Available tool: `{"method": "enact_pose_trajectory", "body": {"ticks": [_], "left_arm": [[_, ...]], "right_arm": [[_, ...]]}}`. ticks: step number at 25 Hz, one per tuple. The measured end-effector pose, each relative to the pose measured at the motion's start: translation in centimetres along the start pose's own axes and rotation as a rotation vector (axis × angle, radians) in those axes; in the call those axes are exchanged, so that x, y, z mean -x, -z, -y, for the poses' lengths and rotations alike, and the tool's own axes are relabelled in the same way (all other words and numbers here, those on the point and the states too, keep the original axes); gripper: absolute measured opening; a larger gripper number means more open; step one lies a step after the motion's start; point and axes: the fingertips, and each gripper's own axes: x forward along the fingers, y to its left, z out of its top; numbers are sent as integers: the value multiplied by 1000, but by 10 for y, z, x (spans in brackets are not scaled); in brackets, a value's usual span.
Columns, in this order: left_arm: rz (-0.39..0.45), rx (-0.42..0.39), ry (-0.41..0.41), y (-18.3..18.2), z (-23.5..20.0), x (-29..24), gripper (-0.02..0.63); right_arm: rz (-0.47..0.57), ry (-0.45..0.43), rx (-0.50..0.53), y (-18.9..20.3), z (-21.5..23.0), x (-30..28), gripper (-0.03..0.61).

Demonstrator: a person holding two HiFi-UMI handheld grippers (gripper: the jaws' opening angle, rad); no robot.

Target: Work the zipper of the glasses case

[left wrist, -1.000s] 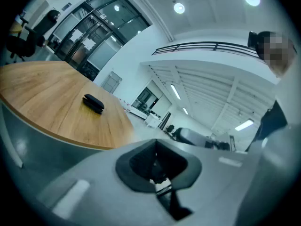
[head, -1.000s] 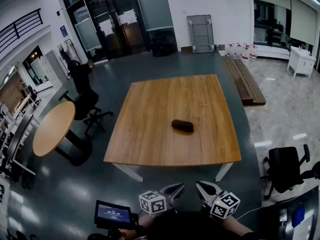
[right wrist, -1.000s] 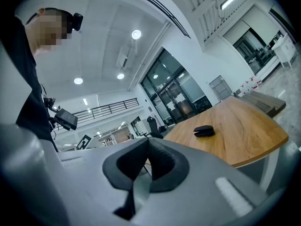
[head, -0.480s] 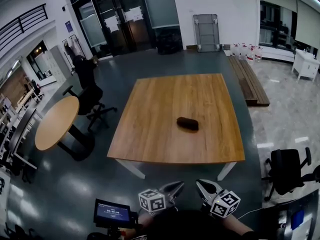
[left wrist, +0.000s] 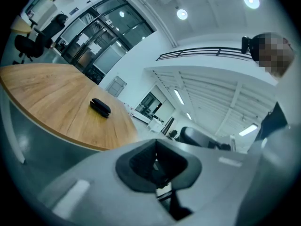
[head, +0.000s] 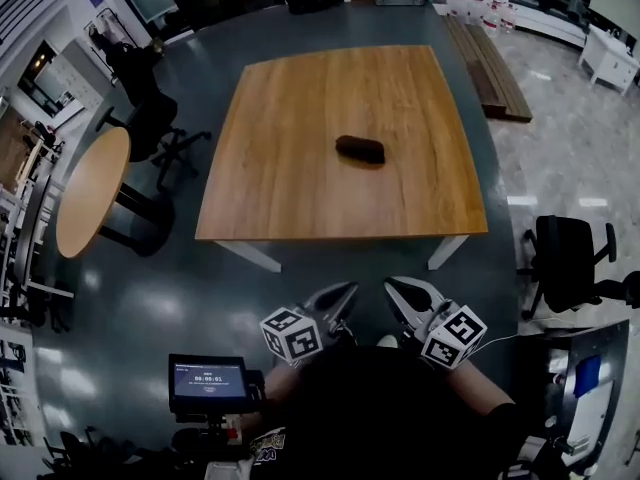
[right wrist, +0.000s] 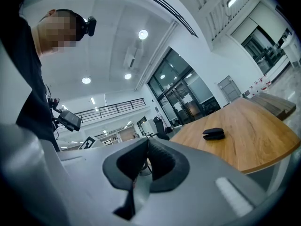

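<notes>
the glasses case [head: 360, 149] lies mid-way on the bench [head: 280, 198], well apart from the left gripper [head: 338, 296] and right gripper [head: 398, 290], both with jaws closed and empty. work looks not yet begun; next calls for reaching in, opening jaws, finding the zipper pull

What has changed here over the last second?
Only the head view has tipped further down, so the table sits higher in the picture. The glasses case lies at the same spot on it, untouched. The left gripper and right gripper stay shut and empty, short of the table.
</notes>
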Motion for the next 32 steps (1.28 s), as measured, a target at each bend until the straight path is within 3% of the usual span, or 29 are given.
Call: {"method": "enact_pose_trajectory", "body": {"ticks": [9,23,32], "left_arm": [[-19,46,-2,-17,-40,-8,2],[-65,67,104,-115,-147,-62,3],[-49,131,96,-132,-193,-69,2]], "right_arm": [[-17,48,-42,4,27,-36,9],[6,224,-37,-28,116,-152,64],[-99,292,4,-18,186,-194,118]]}}
